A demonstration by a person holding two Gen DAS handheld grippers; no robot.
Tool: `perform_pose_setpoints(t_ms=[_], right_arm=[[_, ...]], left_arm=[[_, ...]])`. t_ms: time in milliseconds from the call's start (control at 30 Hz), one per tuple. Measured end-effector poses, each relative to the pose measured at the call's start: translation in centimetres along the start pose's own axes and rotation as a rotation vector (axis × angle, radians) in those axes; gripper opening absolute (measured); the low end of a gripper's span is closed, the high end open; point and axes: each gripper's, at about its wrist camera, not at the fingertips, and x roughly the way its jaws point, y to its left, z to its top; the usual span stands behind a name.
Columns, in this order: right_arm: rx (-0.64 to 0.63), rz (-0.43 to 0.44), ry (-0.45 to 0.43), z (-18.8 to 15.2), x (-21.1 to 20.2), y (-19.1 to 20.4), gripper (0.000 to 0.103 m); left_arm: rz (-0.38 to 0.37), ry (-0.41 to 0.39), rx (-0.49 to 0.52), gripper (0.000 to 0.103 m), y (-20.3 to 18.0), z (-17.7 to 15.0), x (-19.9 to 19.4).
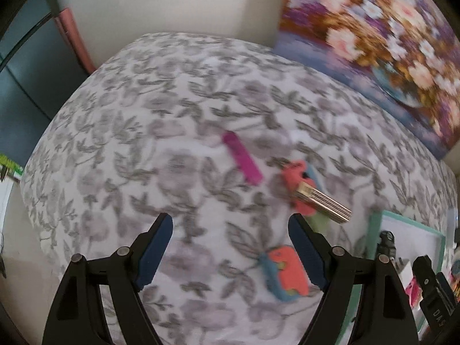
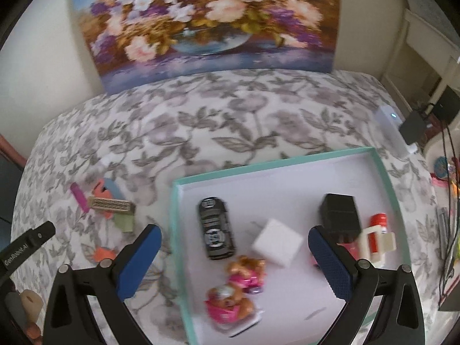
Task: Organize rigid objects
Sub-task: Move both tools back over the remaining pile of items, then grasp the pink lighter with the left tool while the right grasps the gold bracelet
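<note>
A worktop [image 2: 230, 120] under a grey leaf-and-flower cloth is filling both views, with a flower painting [image 2: 201, 23] leaning against the wall at its far edge. A shallow teal-rimmed tray [image 2: 273, 162] is lying on the cloth at the right, holding a black toy car [image 2: 216, 228], a black box [image 2: 340, 214], a white block [image 2: 277, 241], two small pink-dressed bear figures [image 2: 235, 290] and a white piece with a red cylinder [image 2: 378, 230]. Left of the tray, loose on the cloth, a ridged tan bar [image 1: 323, 201] is resting across an orange foam shape [image 1: 296, 185], a magenta strip [image 1: 241, 158] is lying just beside them, and an orange-and-blue foam piece [image 1: 283, 273] is sitting nearer the camera. The left claw [image 1: 230, 248] is hanging wide over the cloth with nothing between its blue pads. The right claw [image 2: 234, 261] is also standing wide and empty, straddling the tray's left rim above the toys.
</note>
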Motion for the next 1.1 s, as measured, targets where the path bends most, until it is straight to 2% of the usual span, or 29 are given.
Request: perform_pose_setpoints(t_ms=[300,667,767,833,1100], right_arm=[[-0.048,0.026,0.017,-0.5,0.8,4.9,0.103],[-0.125,0.043,0.014,-1.0,2.0,9.3,0.103],[-0.110,0.083,-0.002,-0.6,2.1,9.7,0.103],[-0.097,0.114,-0.020,-0.1,2.1,9.9,0.103],[-0.064,0.175,-0.032,1.6,4.6,10.9,0.103]], left_arm=[[0.009,-0.010,-0.026,0.083,3.8,1.2,0.7],[-0.015,-0.001,-0.078,0.083,6.5,2.3,1.8],[-0.026,-0.013,-0.121,0.083,6.6,2.9,1.9],[-0.077,-0.005,-0.141,0.083,6.2,3.5,2.4],[-0.108,0.003,-0.126,0.083,4.3,5.4,5.4]])
